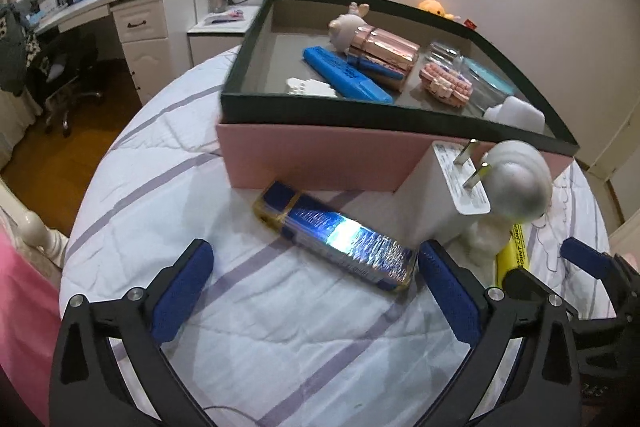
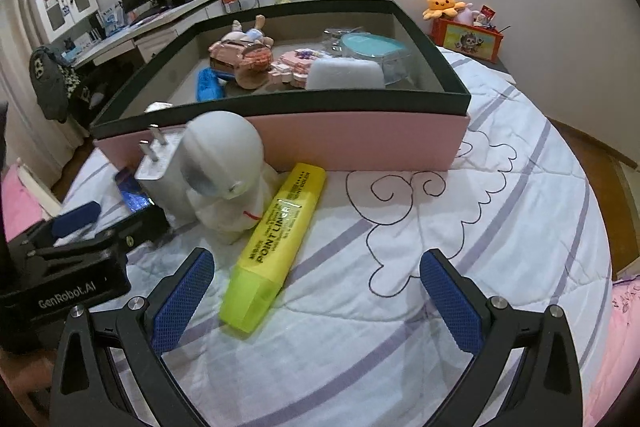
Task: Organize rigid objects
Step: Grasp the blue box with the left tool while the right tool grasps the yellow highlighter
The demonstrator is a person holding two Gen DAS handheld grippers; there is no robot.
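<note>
My left gripper [image 1: 314, 291] is spread wide, empty, over the striped quilt [image 1: 248, 339] — shiny blue case [image 1: 340, 233] lies just ahead between the fingers, untouched. My right gripper [image 2: 316, 297] is also spread, empty; yellow highlighter [image 2: 276, 239] sits just inside its left finger, tilted toward the box. White charger [image 1: 444, 195] (prongs up) and white round-headed figure [image 2: 224, 171] stand touching each other, against the pink box [image 2: 360, 143]. Box already holds a blue highlighter [image 1: 346, 75], rose-gold case [image 1: 384, 57] and more.

A striped white quilt [image 2: 400, 307] carries the pink box [image 2: 360, 143] at twelve o'clock, yellow highlighter [image 2: 276, 243], white charger [image 1: 440, 199], astronaut figure [image 2: 224, 171] and blue foil pack [image 1: 340, 239] before it.
</note>
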